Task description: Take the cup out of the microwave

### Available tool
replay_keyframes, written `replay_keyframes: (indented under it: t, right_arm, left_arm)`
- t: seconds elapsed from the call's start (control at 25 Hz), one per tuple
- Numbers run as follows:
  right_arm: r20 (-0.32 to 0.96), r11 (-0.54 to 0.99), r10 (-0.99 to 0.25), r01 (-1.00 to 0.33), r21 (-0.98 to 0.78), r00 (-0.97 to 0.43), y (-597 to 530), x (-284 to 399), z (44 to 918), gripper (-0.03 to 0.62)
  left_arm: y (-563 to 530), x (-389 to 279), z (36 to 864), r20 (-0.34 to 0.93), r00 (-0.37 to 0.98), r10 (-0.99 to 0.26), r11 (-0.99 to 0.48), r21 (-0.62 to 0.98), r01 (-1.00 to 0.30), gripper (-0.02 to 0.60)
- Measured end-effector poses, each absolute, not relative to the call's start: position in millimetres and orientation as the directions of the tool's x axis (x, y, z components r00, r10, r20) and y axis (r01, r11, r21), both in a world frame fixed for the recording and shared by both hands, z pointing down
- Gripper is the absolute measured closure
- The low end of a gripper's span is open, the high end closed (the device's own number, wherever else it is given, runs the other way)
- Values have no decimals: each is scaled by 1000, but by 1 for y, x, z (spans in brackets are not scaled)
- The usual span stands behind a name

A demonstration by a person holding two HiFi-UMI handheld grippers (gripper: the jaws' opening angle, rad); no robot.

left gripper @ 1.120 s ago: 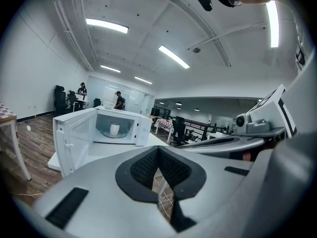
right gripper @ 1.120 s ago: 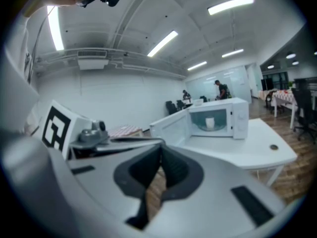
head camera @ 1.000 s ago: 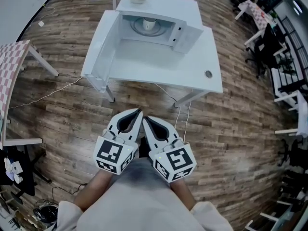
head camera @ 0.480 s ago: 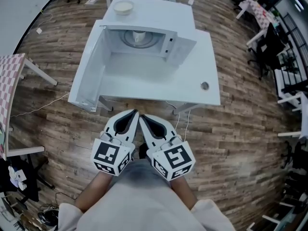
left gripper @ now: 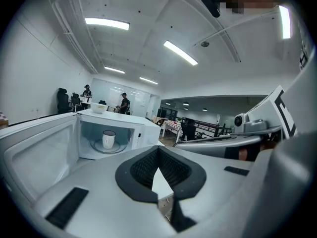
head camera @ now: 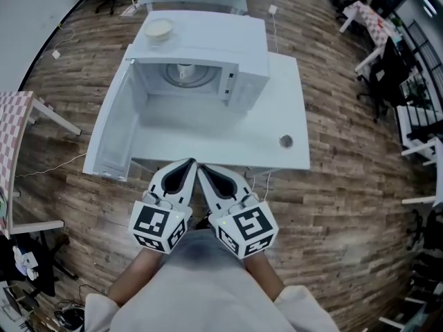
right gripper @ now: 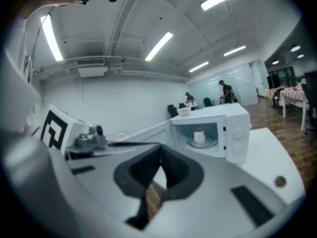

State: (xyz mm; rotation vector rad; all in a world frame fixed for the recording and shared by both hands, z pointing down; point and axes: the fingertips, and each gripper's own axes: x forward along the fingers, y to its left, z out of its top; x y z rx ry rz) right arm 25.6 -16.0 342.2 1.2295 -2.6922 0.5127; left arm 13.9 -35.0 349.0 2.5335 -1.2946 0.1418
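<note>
L gripper (head camera: 188,164) & R gripper (head camera: 204,171), both closed & empty, face open microwave (head camera: 228,43) w/ cup (head camera: 183,69) inside.

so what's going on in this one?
A person holds the left gripper and right gripper side by side in front of the white table, both shut and empty. The microwave on the table has its door swung open, and the cup stands on the turntable inside, not yet touched. A bowl sits on top of the microwave.
</note>
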Motion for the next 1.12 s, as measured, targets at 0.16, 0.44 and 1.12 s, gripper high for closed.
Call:
replay_keyframes:
  t: [0.16, 0.44, 1.12]
  right_arm:
    - [260, 608, -711, -757, -240, -653, -32, 43, 342, 572]
    - [250, 604, -717, -759, -243, -651, -44, 65, 340, 572]
    - [291, 619, -692, -750, -233, -661, -67, 41, 352, 572]
  left_arm:
    - [-51, 31, 347, 208, 594, -777, -558, 209, -803, 571]
    - [-64, 54, 346, 211, 599, -773, -564, 203, -800, 571]
    - [-87, 29, 358, 235, 570, -787, -523, 237, -819, 571]
